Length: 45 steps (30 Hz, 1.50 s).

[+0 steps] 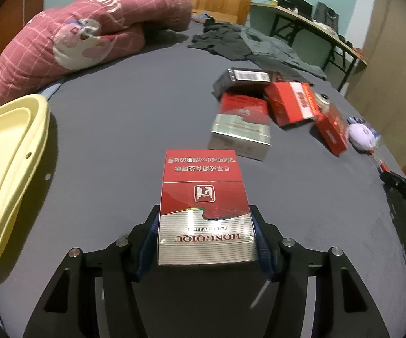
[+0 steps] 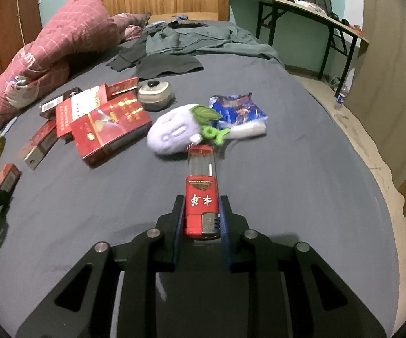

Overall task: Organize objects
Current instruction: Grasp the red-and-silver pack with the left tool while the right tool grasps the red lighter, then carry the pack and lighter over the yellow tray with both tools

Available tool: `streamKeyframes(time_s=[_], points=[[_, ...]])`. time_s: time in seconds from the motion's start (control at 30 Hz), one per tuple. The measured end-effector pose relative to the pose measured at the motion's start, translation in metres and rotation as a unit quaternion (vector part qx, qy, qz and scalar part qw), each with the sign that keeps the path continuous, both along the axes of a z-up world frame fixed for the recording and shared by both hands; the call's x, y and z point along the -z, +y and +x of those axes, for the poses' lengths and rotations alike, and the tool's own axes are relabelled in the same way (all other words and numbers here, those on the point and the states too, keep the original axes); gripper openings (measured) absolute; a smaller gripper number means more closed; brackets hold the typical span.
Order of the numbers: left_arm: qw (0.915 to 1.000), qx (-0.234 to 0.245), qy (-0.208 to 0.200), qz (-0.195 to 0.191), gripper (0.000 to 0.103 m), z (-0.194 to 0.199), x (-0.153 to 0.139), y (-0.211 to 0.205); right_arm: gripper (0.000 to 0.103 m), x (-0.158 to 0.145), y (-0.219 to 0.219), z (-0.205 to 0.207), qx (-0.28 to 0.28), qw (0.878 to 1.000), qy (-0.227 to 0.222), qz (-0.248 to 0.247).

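Observation:
My left gripper [image 1: 205, 219] is shut on a red and silver Hongqiqu cigarette pack [image 1: 204, 197], held just above the grey bed sheet. A yellow basin [image 1: 8, 166] lies to its left. My right gripper [image 2: 201, 208] is shut on a red lighter [image 2: 202, 194] with a clear middle, pointing towards a pale purple plush toy [image 2: 174, 133]. A pile of red cigarette boxes [image 2: 104, 118] lies at the left of the right wrist view; it also shows in the left wrist view [image 1: 276, 107].
A pink quilt [image 1: 90, 31] and dark clothes [image 2: 186, 45] lie further up the bed. A round grey tin [image 2: 155, 93] and a blue packet [image 2: 238, 109] lie near the plush toy. A desk [image 2: 301, 8] stands at the right, past the bed edge.

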<state>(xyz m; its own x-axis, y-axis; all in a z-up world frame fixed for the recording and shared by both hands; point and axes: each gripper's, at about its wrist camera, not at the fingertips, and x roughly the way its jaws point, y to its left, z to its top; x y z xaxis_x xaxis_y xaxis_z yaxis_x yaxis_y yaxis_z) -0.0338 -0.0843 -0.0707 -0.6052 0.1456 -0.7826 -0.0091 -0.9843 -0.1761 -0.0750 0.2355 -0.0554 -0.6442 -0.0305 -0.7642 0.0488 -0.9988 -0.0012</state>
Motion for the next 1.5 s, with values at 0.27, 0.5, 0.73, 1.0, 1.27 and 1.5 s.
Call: streamKeyframes(time_s=[0.27,0.5,0.73,1.0,1.27,1.5], points=[[0.9993,0.028,0.021,-0.013,0.058,0.015,-0.014,0.024,0.024,-0.006,-0.026,0.033,-0.018,1.000,0.001,-0.007],[0.9969,0.042,0.065,-0.010,0.057,0.037,-0.046,0.041,0.024,-0.033,-0.060,0.049,-0.042,0.998,0.041,-0.017],[0.9959,0.053,0.073,-0.002,0.058,0.049,-0.060,0.041,0.024,-0.036,-0.082,0.058,-0.065,0.997,0.048,-0.010],[0.9977,0.032,0.059,-0.002,0.058,0.052,-0.064,0.027,0.024,-0.041,-0.093,0.058,-0.074,0.996,0.044,-0.003],[0.9975,0.002,0.059,-0.038,0.057,0.071,-0.085,-0.013,0.024,-0.050,-0.125,0.055,-0.090,0.995,0.037,-0.028],[0.9960,-0.064,0.054,-0.031,0.057,0.101,-0.097,-0.090,0.024,-0.071,-0.209,0.055,-0.150,0.987,0.041,-0.039]])
